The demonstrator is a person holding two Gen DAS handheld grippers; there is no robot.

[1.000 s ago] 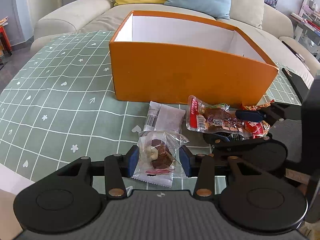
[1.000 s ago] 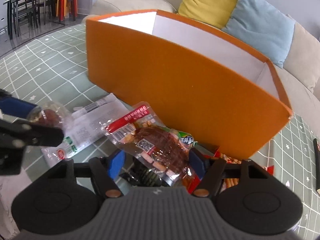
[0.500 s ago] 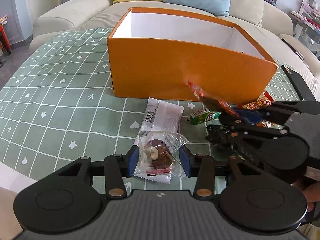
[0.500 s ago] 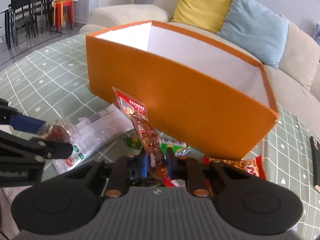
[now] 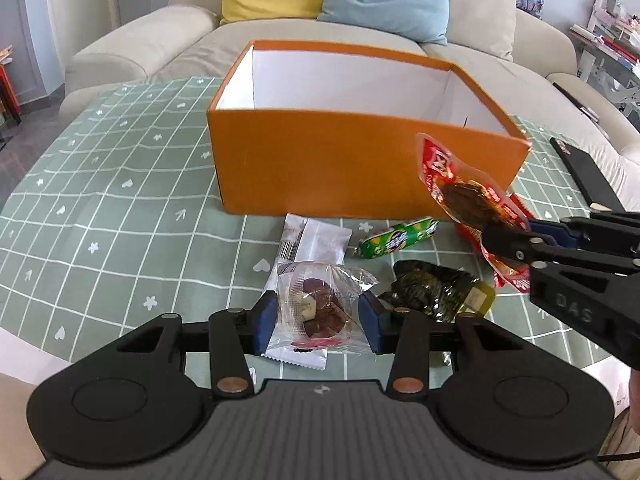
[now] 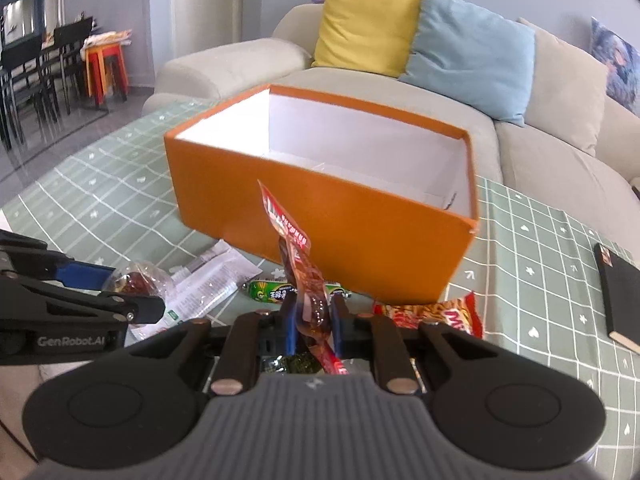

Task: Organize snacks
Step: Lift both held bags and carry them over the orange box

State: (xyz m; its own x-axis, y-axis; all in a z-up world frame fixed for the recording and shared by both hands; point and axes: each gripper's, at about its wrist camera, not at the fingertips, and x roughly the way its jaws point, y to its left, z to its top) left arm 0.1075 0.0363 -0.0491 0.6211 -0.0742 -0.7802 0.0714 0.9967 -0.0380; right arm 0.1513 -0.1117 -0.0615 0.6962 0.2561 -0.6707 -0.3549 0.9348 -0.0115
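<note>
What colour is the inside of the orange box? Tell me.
White. The orange box has plain white inner walls, seen best in the right wrist view.

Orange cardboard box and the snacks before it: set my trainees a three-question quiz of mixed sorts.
1. True or false: the orange cardboard box already holds snacks.
2. What does the right gripper pinch? A) green candy tube B) red meat-snack packet C) white wrapper
3. Fill in: the left gripper brackets a clear ___ packet.

Key: 1 false, no snacks visible inside. 2 B, the red meat-snack packet. 3 pastry: the clear pastry packet.
</note>
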